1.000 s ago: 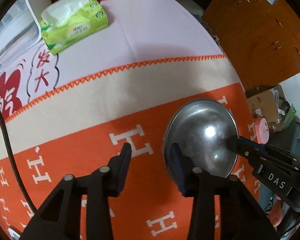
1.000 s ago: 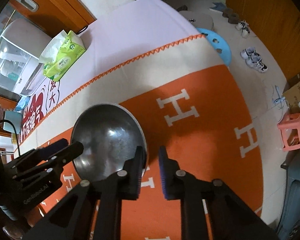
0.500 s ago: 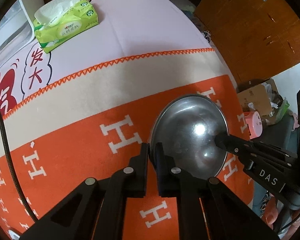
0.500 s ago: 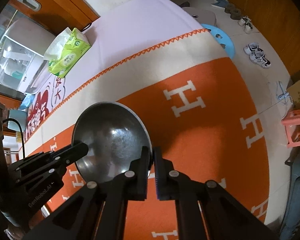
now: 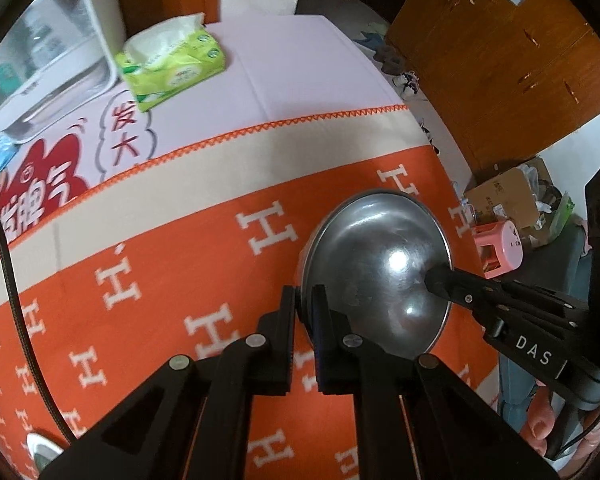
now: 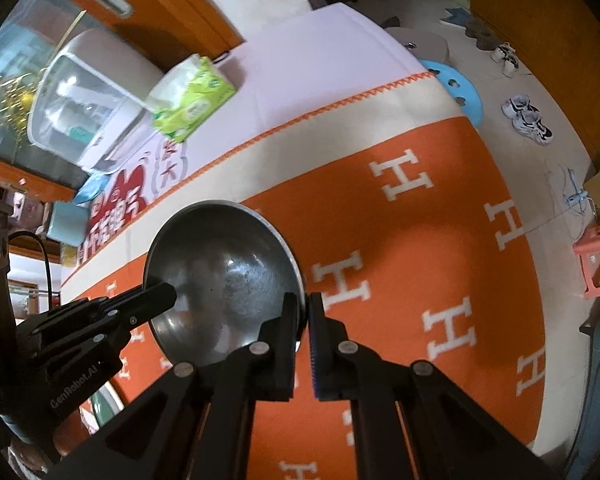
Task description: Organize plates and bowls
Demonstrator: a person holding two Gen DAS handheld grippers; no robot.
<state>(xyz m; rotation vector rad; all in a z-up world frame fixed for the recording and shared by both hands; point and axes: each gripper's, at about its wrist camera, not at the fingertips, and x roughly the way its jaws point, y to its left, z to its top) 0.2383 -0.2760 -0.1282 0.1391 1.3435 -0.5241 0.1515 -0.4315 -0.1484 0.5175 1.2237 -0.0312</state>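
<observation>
Both grippers, left gripper and right gripper, having just clamped opposite rims of the steel bowl, are lifting it off the orange table; uneven pulling risks slipping.

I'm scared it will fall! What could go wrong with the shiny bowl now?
The metal bowl is pinched only at its thin rim, by the left tool on one side and the right tool on the other. Smooth metal might slip out. If the tools drift apart or tilt unevenly, it could drop onto the orange cloth.
</observation>
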